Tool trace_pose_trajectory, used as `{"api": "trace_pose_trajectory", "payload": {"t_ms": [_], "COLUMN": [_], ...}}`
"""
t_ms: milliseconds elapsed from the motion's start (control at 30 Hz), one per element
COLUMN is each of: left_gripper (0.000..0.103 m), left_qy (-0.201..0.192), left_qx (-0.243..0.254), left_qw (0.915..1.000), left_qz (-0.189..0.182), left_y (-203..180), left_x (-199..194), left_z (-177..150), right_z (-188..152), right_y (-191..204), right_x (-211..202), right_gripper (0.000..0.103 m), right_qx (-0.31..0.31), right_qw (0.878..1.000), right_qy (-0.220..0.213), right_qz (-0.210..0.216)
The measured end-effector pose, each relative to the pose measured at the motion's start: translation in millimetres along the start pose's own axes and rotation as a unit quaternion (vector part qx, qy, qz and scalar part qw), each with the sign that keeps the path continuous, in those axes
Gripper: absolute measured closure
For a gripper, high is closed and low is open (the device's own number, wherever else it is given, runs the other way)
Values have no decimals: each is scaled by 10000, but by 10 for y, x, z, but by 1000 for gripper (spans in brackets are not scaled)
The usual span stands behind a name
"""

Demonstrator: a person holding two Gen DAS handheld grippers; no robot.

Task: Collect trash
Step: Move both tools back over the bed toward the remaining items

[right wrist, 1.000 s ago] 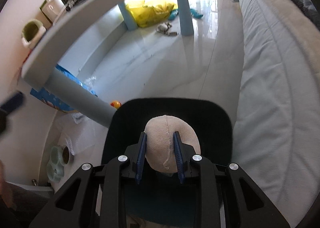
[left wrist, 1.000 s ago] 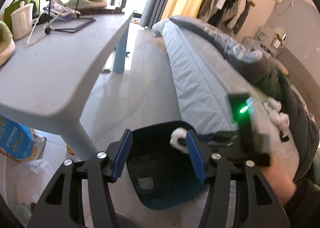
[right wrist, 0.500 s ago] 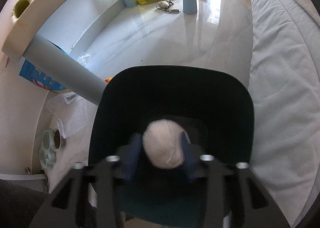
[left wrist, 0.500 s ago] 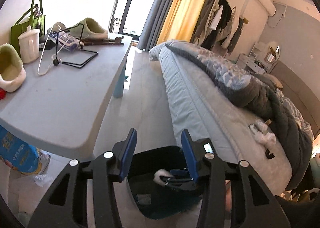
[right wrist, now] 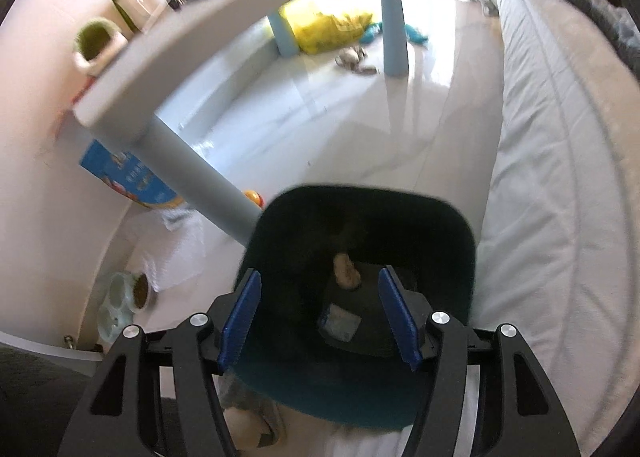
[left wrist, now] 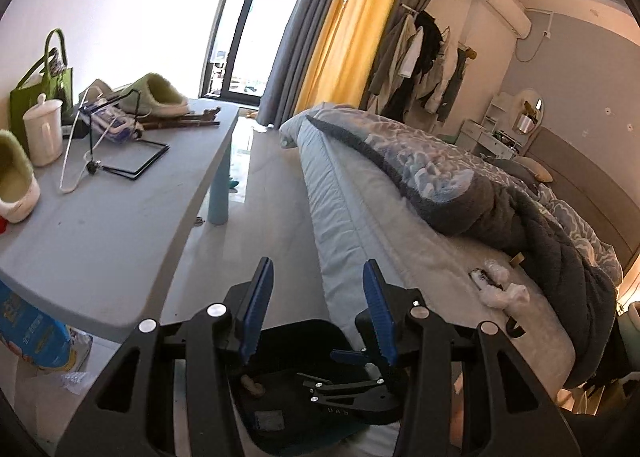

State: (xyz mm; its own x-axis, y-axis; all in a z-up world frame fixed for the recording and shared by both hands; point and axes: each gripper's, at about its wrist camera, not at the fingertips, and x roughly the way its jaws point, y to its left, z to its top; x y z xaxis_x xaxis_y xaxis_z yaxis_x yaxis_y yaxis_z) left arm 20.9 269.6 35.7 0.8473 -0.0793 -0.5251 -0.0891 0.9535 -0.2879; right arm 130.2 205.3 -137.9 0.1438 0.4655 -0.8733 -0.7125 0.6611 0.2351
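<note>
Bedroom floor runs as a pale, open lane between the grey bench (left wrist: pixel 104 217) on the left and the long edge of the bed (left wrist: pixel 400 257) on the right in the left wrist view. Two green slippers and one white cup stand on the bench. The left tongs (left wrist: pixel 318 305) have just narrowed a little and hold nothing, jaws parted above the dark bin (left wrist: pixel 304 341); the right tongs (left wrist: pixel 348 373) reach into it from the right. One crumpled white wrapper (left wrist: pixel 502 291) lies near the bed's edge.

From the right wrist, the right tongs (right wrist: pixel 320 315) stand wide and empty over the bin (right wrist: pixel 360 217). One beige wad (right wrist: pixel 346 271) and one small packet (right wrist: pixel 340 323) lie on its bottom. The bin's rim sits close beside one bench leg (right wrist: pixel 200 181) and the bed.
</note>
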Motion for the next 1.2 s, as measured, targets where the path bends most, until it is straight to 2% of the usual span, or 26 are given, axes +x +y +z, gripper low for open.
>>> {"api": "trace_pose_trajectory", "payload": {"t_ms": [300, 567, 833, 1200], "left_gripper": [48, 41, 40, 34], "left_qy": [-147, -128, 132, 433], "left_qx": [180, 334, 435, 646], "left_qw": [9997, 9990, 9978, 9936], "left_qz": [-93, -264, -488, -815], "left_y": [-366, -714, -1046, -1502], "left_x": [26, 173, 473, 742], "left_z": [78, 92, 20, -162], "right_z": [-7, -145, -342, -766], "right_y": [-113, -456, -1018, -1869], "right_x": [-681, -1221, -1734, -2234], "right_gripper": [37, 37, 35, 31], "right_qx": [-259, -290, -54, 465], "right_qw": [9970, 9920, 9851, 9734], "right_qy": [-730, -1202, -1580, -1842], "right_qz": [18, -270, -678, -1283]}}
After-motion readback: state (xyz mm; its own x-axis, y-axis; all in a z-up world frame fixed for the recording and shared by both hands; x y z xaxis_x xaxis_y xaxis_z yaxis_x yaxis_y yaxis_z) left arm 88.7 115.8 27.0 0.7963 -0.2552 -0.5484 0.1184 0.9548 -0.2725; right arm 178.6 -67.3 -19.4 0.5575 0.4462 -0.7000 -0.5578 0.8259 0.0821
